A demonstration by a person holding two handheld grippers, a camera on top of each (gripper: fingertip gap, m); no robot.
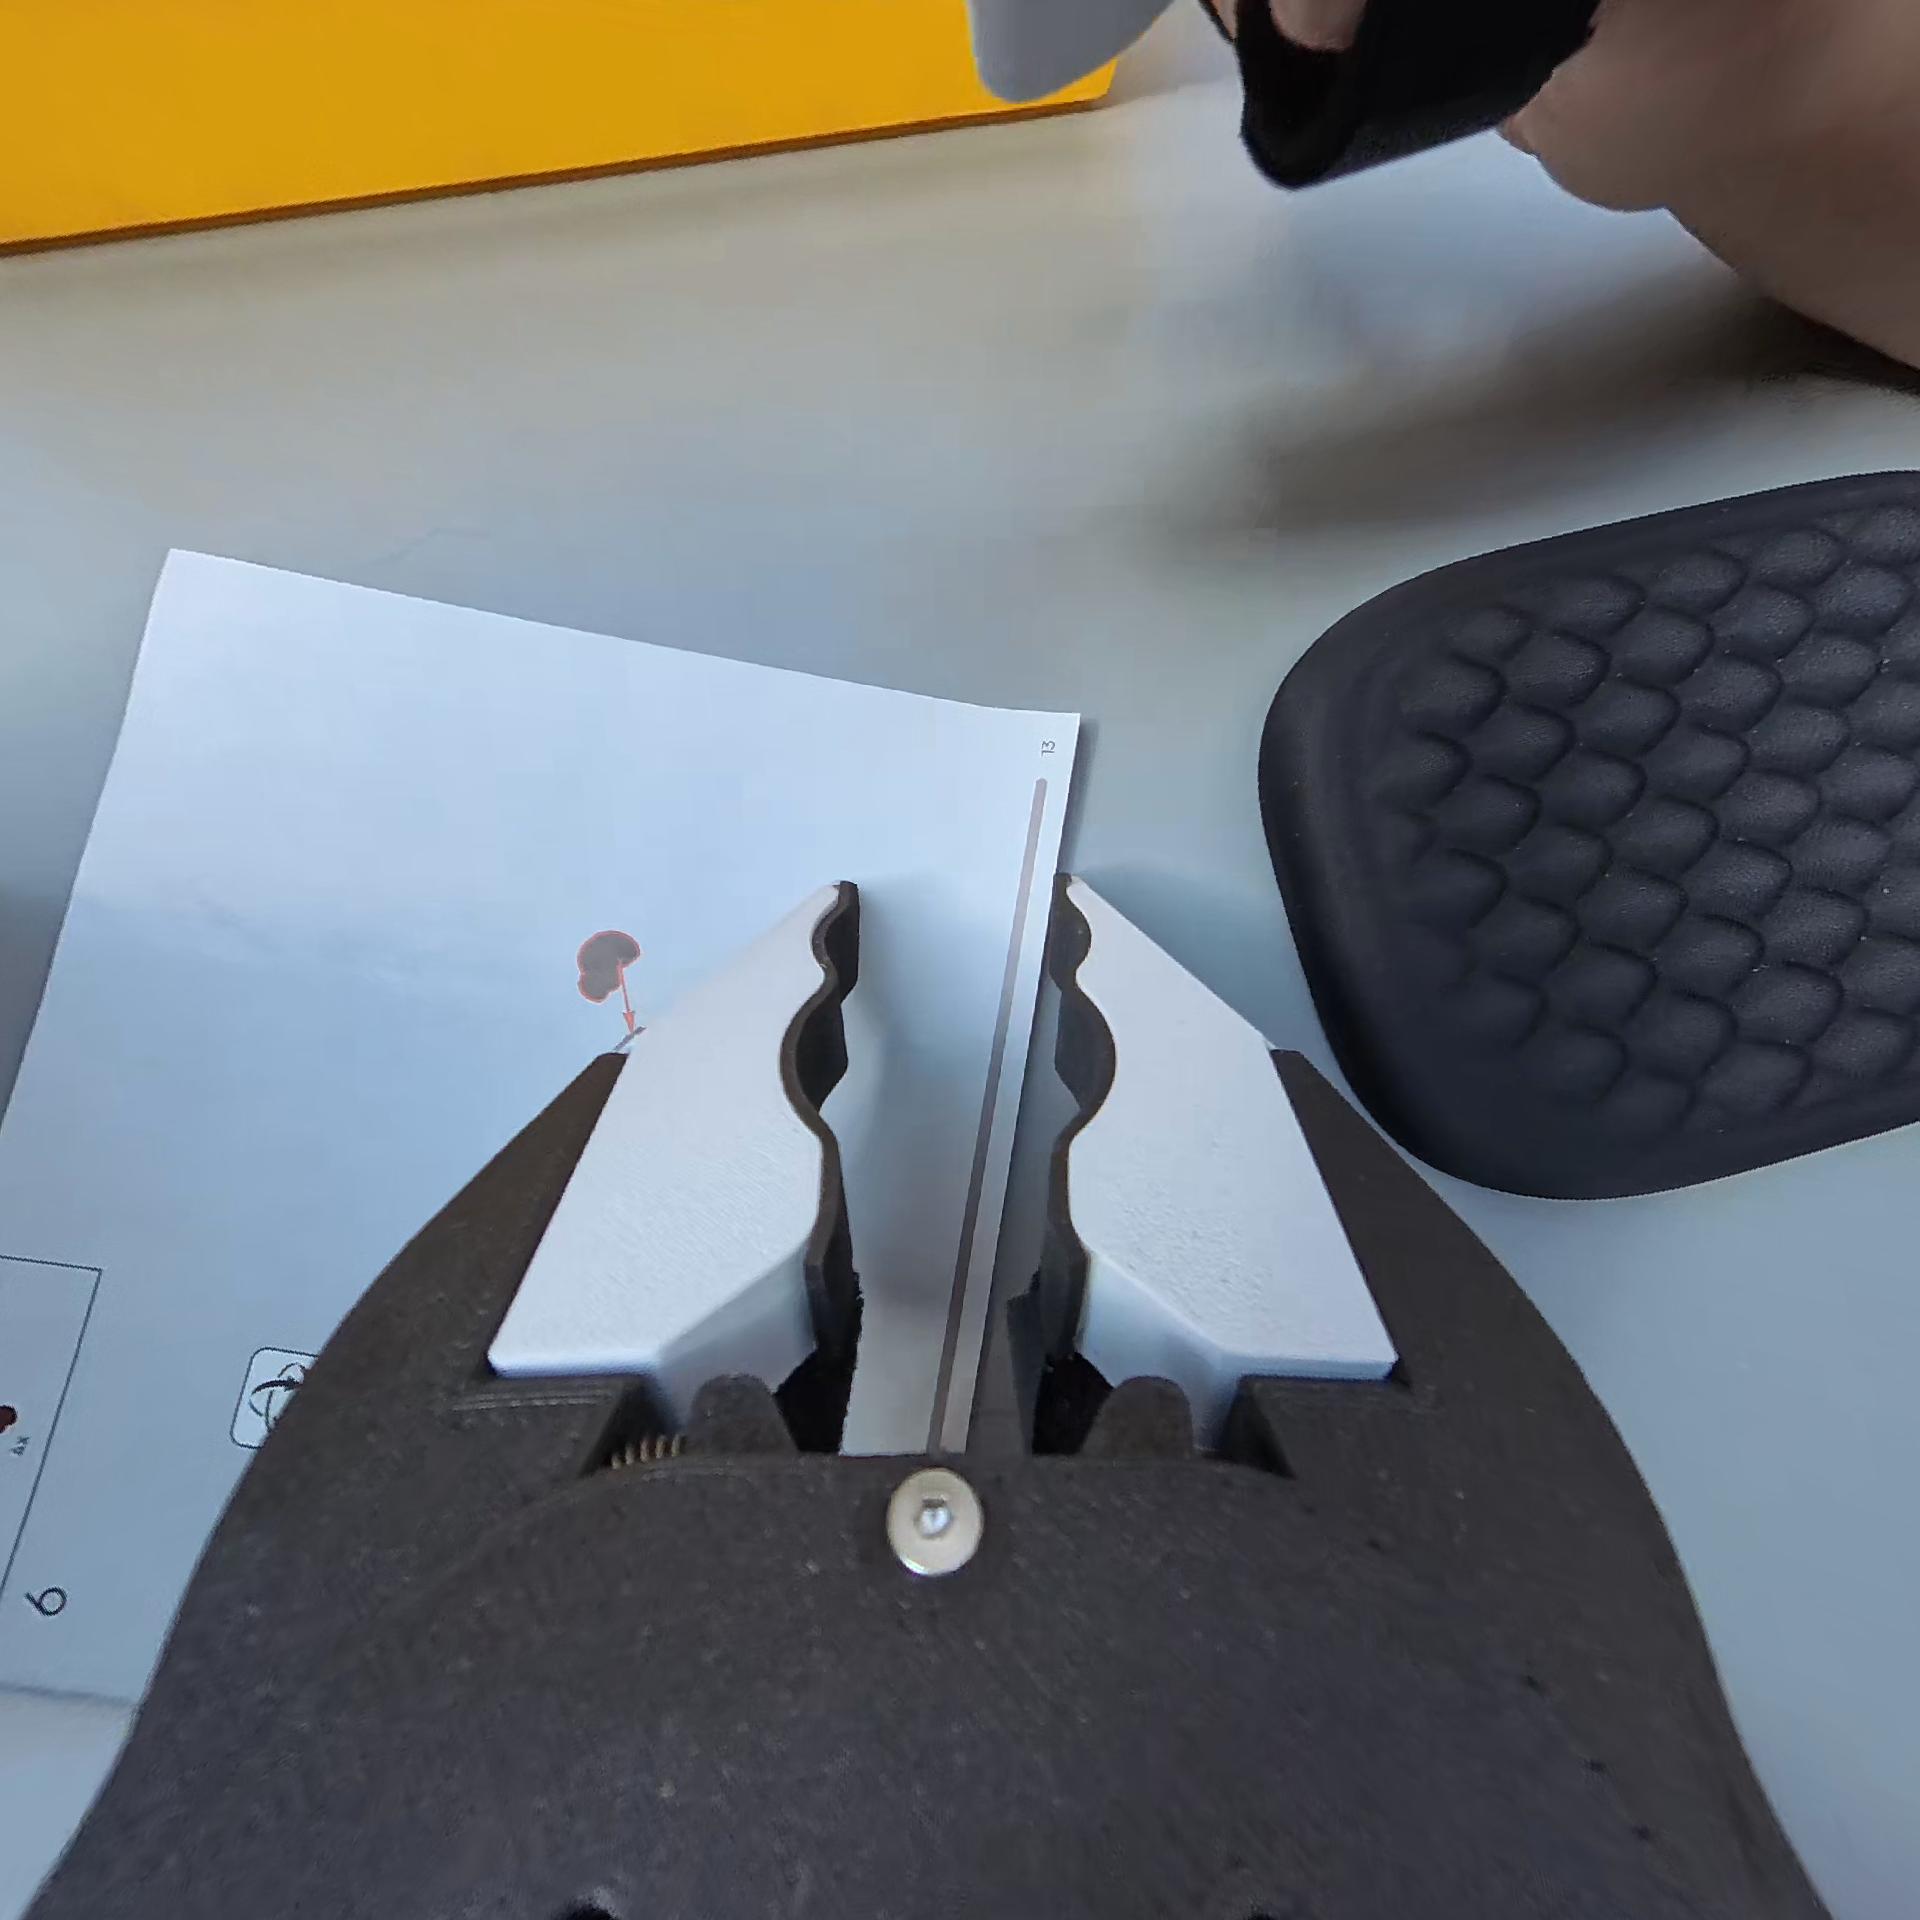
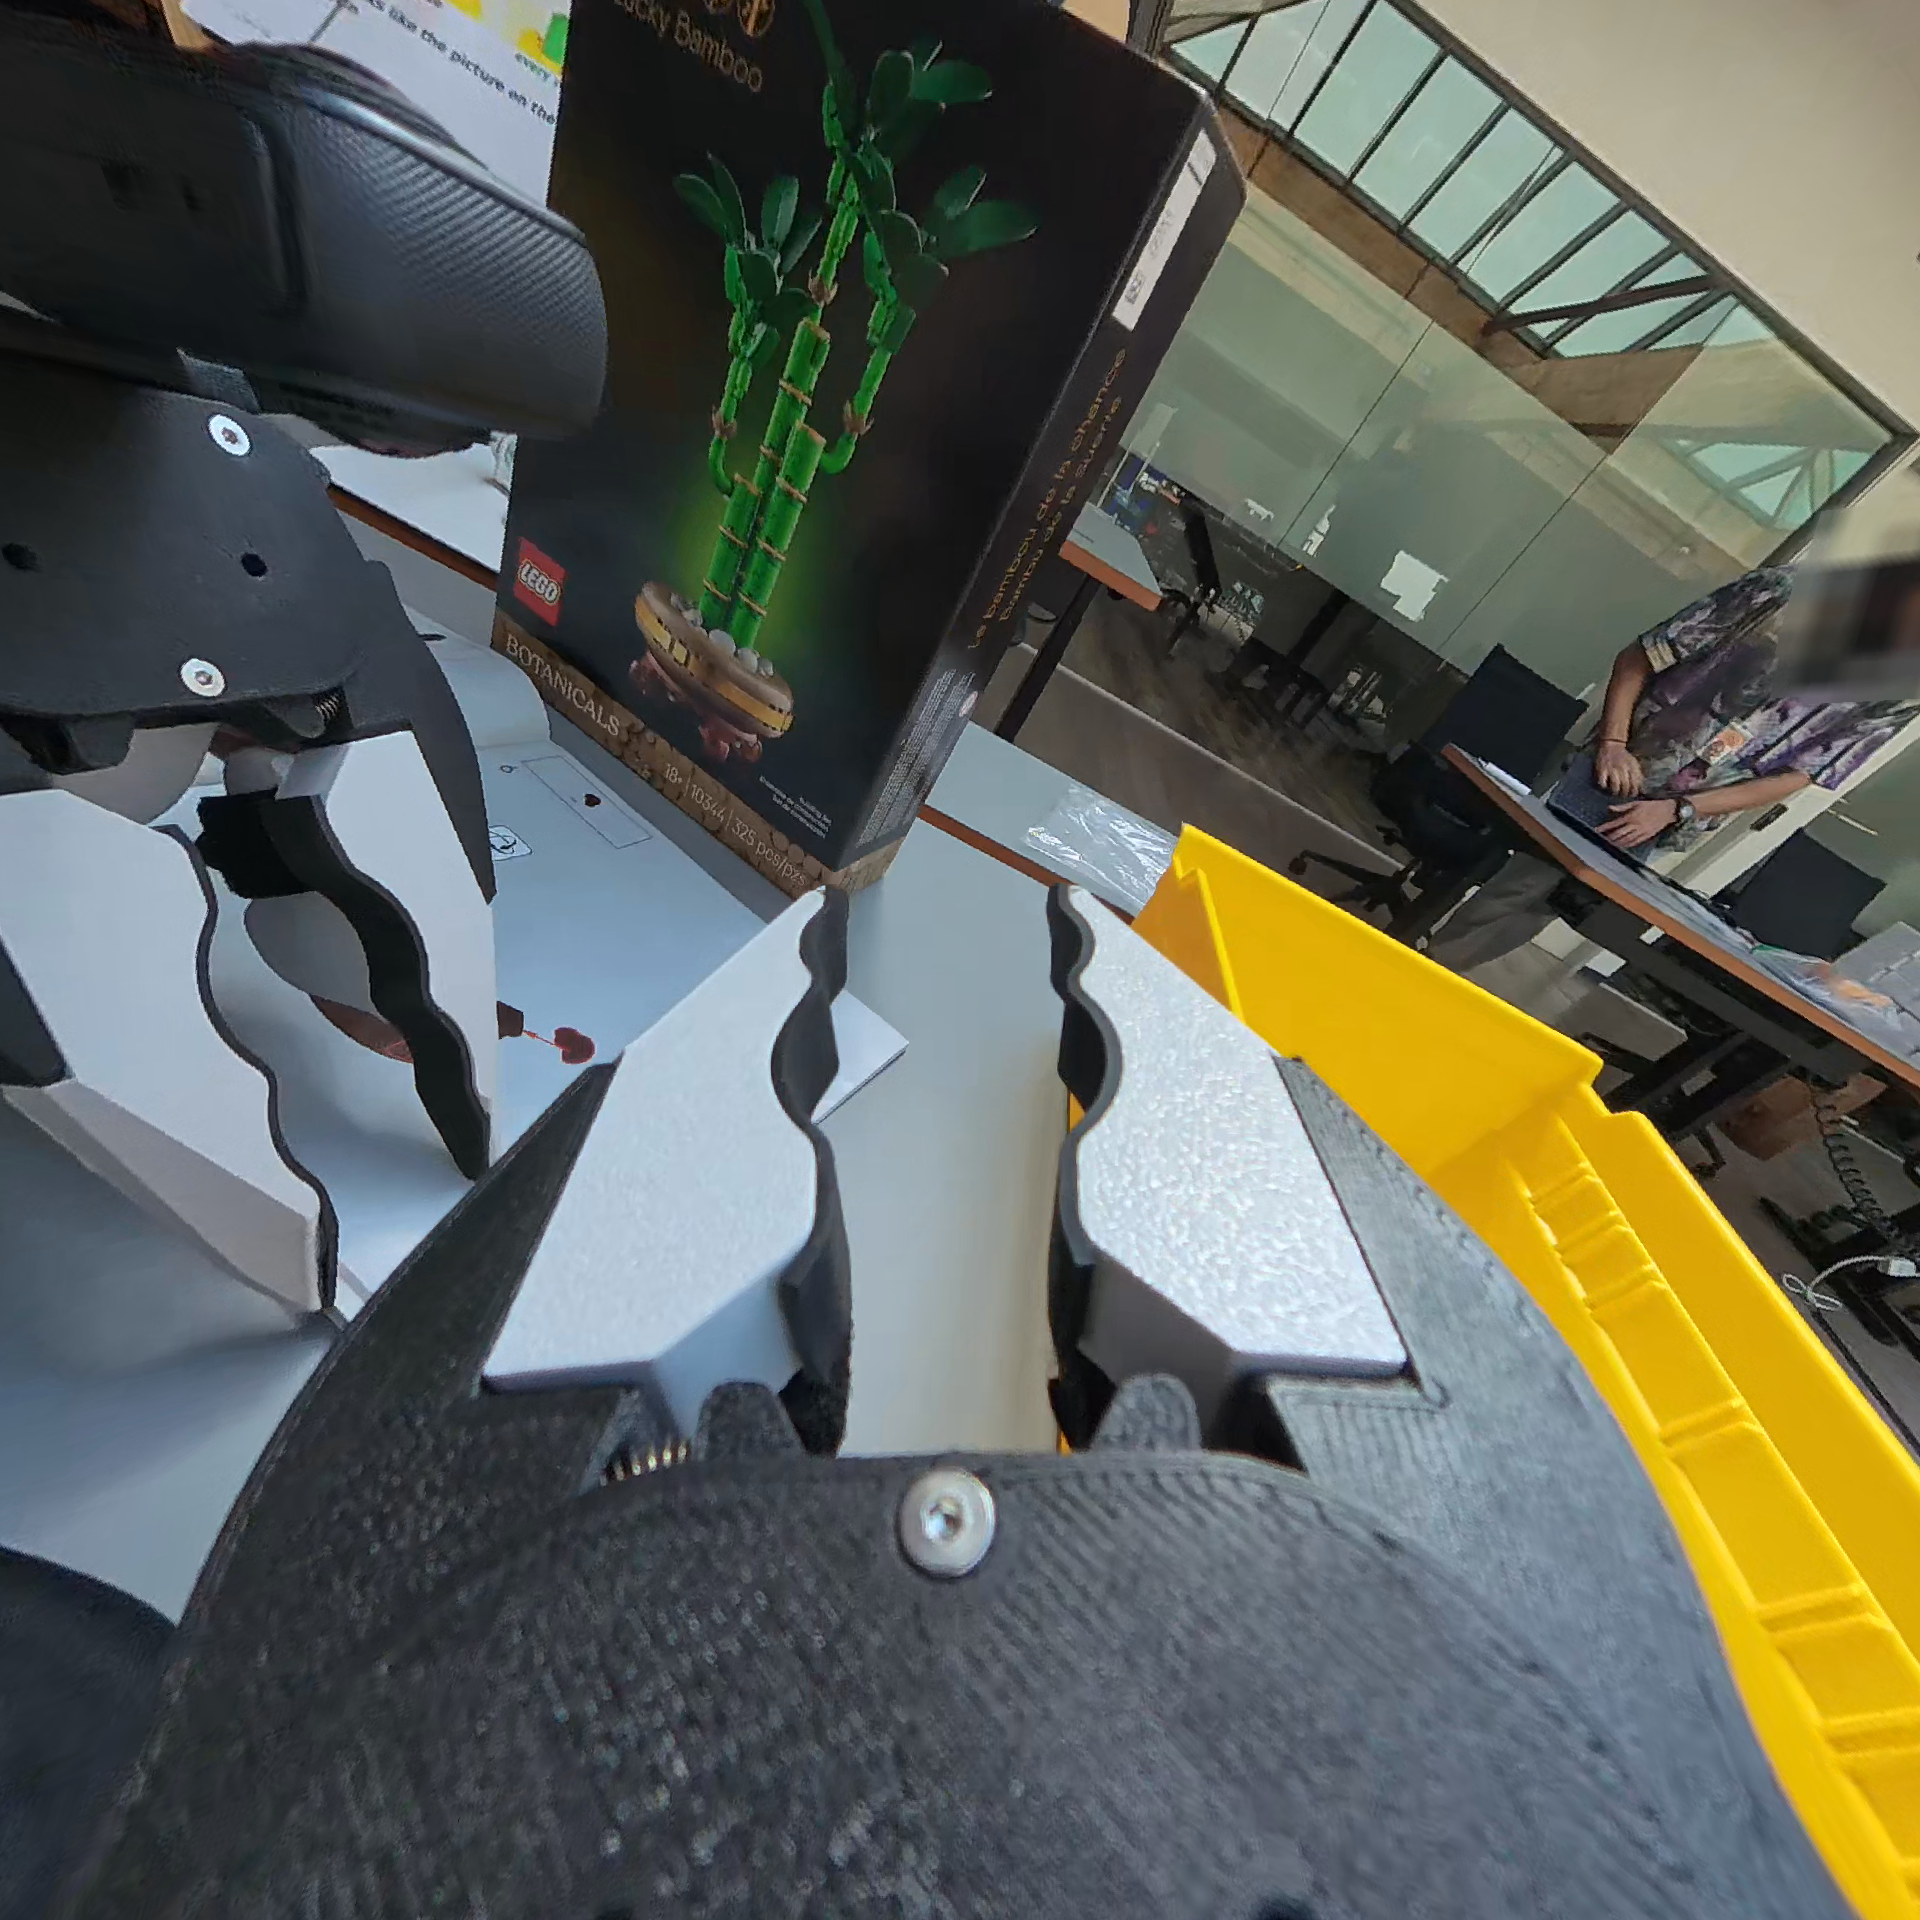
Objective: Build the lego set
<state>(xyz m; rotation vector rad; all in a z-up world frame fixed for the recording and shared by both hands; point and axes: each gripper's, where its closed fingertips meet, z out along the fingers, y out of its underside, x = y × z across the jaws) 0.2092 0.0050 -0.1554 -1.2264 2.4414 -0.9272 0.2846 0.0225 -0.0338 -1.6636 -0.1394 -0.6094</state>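
Note:
The instruction booklet (image 1: 468, 831) lies open on the grey table, with a small dark red part drawn on its page. My left gripper (image 1: 958, 888) is open and empty, held low over the page's right edge. It also shows in the right wrist view (image 2: 395, 1216), fingers apart above the booklet (image 2: 623, 935). My right gripper (image 2: 945, 904) is open and empty, above bare table between the booklet and a yellow bin (image 2: 1455, 1143). The black Lego box (image 2: 831, 416) stands upright behind the booklet. No loose brick shows in either view.
A black textured pad (image 1: 1610, 831) lies right of the booklet. A yellow surface (image 1: 416, 94) runs along the far left. A hand (image 1: 1714, 229) with a black strap is at the top right. A clear plastic bag (image 2: 1101, 842) lies near the bin. A person (image 2: 1714, 727) stands at a distant desk.

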